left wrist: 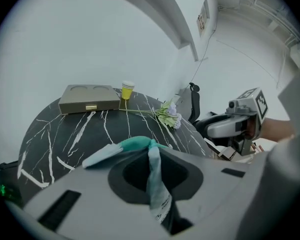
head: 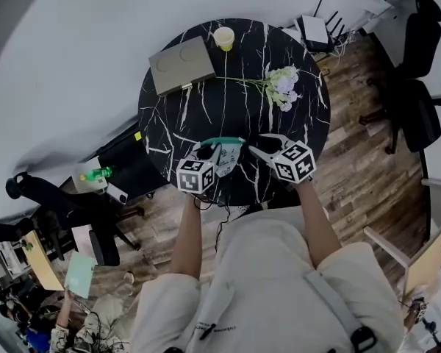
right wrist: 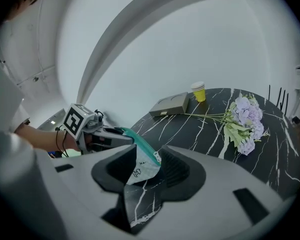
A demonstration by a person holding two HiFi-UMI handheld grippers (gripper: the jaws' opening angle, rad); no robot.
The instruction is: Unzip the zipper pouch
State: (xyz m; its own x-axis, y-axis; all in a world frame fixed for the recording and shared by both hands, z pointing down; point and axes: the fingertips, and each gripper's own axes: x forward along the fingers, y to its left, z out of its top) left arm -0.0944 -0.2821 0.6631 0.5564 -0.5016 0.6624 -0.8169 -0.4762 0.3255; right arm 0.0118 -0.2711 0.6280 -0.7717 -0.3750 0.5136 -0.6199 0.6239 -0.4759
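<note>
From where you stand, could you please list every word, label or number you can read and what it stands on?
Nothing reads clearly.
Dark print on the zipper pouch: too small to read.
The wall sign: blurred.
White print on the trousers: too small.

I count two grippers, my left gripper [head: 208, 150] and my right gripper [head: 256, 150], and one zipper pouch [head: 228, 155] near me. On the one round table [head: 206, 116] there are one flat box [head: 181, 65] and one yellow cup [head: 223, 38] at the far side, and one bunch of flowers [head: 283, 87] to the right.
</note>
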